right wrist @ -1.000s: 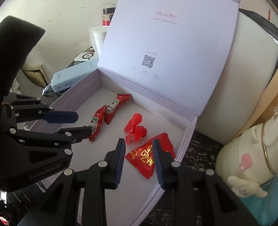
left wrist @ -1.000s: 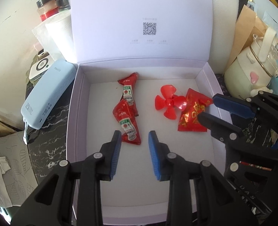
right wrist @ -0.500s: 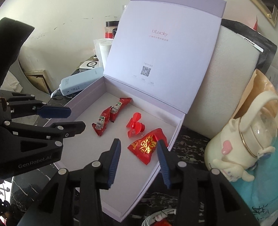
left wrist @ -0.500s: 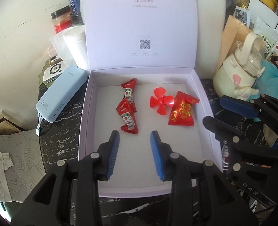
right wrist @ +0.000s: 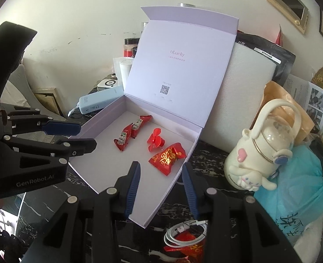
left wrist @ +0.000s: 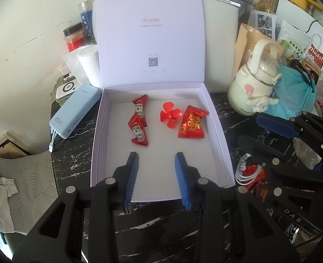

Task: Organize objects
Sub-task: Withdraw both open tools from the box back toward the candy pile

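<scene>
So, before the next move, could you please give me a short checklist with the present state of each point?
1. Left gripper open, holding nothing: ok.
2. Right gripper open, holding nothing: ok.
3. Box lid upright, inside reachable: ok.
4. Red packets, fan and gold-print packet inside the box: ok.
5. White cable and red packet on the counter, outside the box: not ok.

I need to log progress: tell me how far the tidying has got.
Done: two small red packets, a red propeller and a larger red packet lie in the open box. In hand: nothing; the left gripper and right gripper are open. Left: the white cable and a red packet beside the box.
</scene>
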The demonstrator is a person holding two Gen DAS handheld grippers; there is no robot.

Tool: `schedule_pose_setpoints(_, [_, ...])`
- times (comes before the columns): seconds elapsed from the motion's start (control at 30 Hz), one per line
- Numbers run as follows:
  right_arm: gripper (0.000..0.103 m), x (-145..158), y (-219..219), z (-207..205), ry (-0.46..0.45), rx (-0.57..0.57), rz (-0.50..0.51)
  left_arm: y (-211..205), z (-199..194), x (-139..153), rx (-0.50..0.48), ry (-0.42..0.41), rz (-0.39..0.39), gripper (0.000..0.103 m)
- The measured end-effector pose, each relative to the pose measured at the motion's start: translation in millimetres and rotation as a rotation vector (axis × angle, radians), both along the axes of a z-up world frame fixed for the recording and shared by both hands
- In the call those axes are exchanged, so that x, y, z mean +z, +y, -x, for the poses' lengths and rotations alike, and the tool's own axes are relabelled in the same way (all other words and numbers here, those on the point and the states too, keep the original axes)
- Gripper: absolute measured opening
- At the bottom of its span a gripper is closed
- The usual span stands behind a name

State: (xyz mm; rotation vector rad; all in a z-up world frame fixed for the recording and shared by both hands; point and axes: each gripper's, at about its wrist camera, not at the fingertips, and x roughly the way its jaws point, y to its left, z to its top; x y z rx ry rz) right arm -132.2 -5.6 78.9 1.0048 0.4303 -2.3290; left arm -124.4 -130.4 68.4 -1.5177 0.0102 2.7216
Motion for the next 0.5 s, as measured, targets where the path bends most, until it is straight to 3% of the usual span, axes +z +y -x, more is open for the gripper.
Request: schedule_pose_setpoints(0.5, [0.040, 21, 40, -51, 0.056, -0.026, 0.017, 37, -47, 19, -0.050, 0.038, 0.009, 0.033])
